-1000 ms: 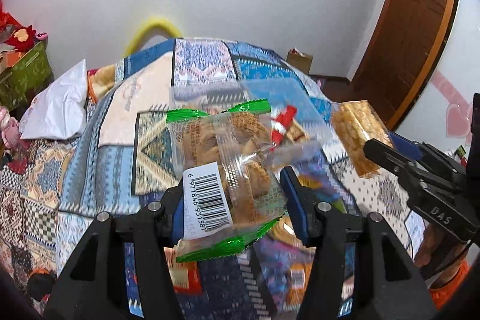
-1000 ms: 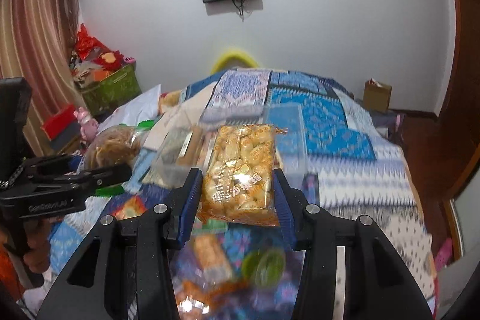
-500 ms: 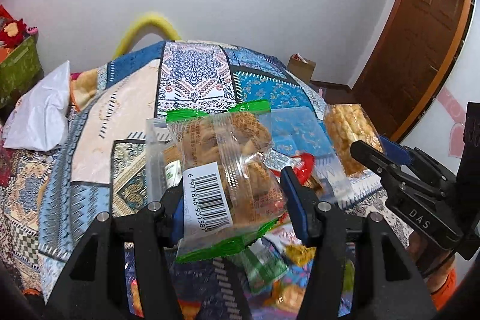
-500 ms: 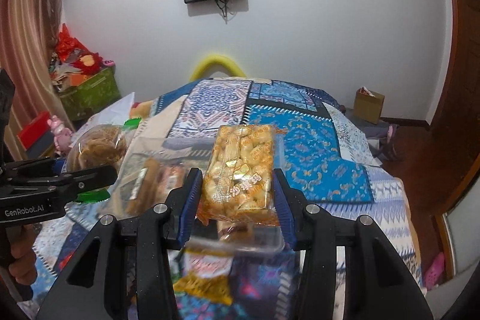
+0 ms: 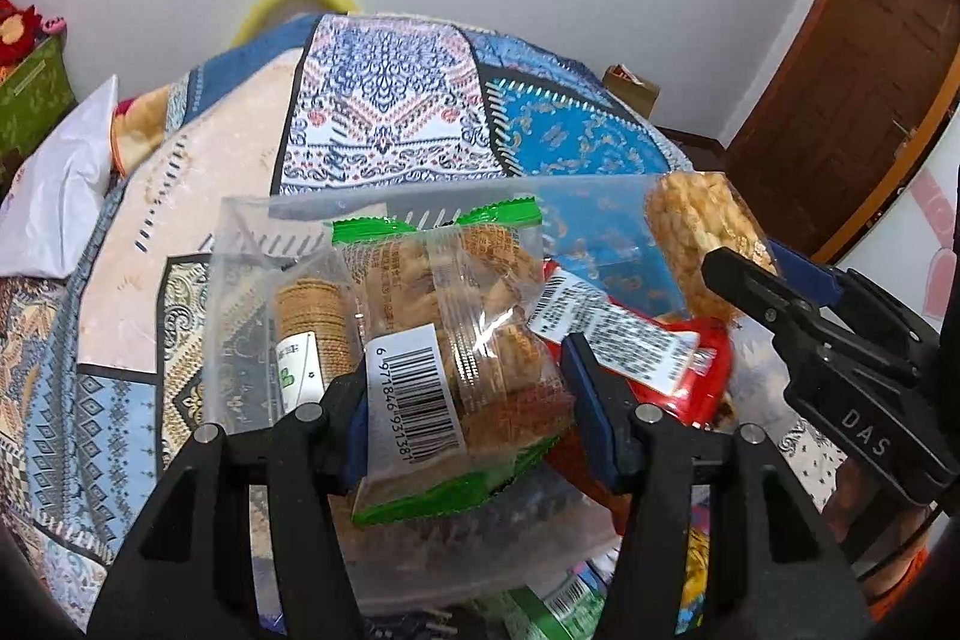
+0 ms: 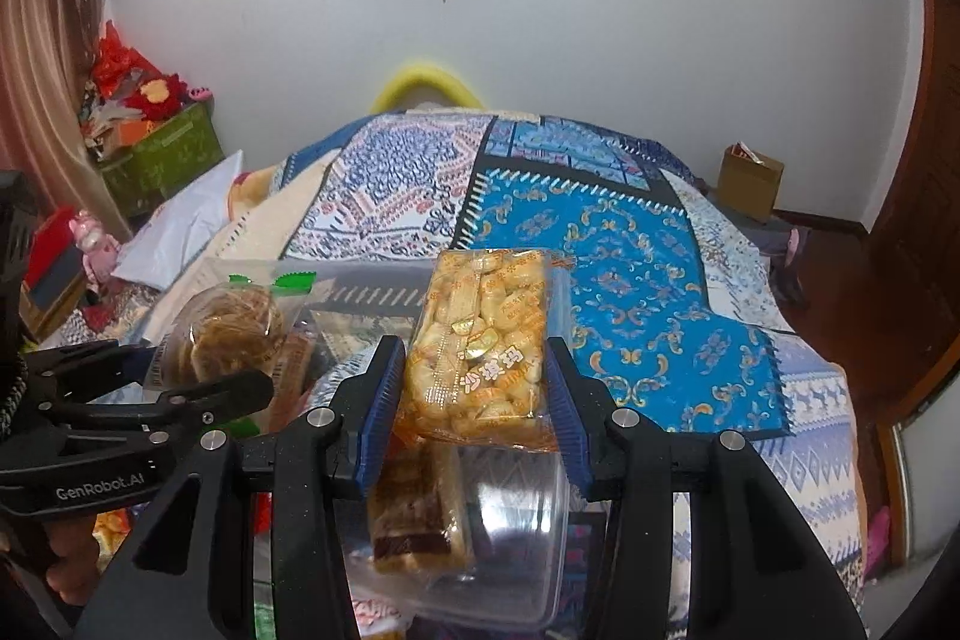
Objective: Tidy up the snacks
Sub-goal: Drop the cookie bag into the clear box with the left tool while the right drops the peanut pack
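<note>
Both snack packets held above clear plastic container (image 6: 516, 538).
Left gripper (image 5: 462, 412) clamped the green-edged clear biscuit packet (image 5: 444, 358), right gripper (image 6: 474, 400) the orange puffed-snack packet (image 6: 486, 346); both had descended closer over the container since earlier.

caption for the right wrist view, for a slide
Right gripper holds an orange-wrapped snack pack above a clear plastic bin on a patchwork quilt.

We see both views evenly lit by soft indoor light, with small glints on the clear snack wrapper (image 5: 456, 340). Fisheye bending curves the wall and bed (image 6: 630, 244), dark vignette fills the corners, and the nearest clutter blurs slightly.
</note>
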The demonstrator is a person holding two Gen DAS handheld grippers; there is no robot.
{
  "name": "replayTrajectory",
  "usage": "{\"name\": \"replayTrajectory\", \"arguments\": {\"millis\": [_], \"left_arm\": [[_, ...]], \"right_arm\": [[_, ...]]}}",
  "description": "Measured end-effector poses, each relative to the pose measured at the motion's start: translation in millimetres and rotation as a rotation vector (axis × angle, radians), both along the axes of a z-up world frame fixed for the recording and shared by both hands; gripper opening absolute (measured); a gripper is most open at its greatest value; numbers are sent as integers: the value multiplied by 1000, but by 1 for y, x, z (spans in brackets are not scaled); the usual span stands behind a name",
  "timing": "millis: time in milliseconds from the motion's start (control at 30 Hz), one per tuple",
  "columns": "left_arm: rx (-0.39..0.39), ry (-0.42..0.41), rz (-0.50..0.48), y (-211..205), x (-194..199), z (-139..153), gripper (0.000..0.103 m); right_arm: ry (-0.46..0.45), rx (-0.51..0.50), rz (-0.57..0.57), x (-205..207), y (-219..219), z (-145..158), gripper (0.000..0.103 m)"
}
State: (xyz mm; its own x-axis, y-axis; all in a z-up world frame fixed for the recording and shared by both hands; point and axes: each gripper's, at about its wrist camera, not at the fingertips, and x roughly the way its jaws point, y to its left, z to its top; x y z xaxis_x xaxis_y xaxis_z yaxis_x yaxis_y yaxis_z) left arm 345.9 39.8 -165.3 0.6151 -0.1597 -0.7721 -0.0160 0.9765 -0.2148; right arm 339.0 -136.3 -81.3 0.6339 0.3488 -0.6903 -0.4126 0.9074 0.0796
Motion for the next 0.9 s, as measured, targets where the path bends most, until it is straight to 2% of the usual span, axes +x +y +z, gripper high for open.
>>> {"name": "replayTrajectory", "arguments": {"millis": [167,500,533,633,900], "left_arm": [[3,13,7,0,5,-12,56],[45,14,29,-1,2,-10,57],[42,16,28,-1,1,-10,57],[37,13,32,1,-3,-6,58],[59,-61,28,2,-29,27,59]], "right_arm": [[8,-12,13,4,5,-5,43],[20,-40,27,7,12,-6,44],[18,-45,24,7,12,-6,46],[1,-67,20,3,11,-3,65],[-43,-89,32,-16,9,13,66]]}}
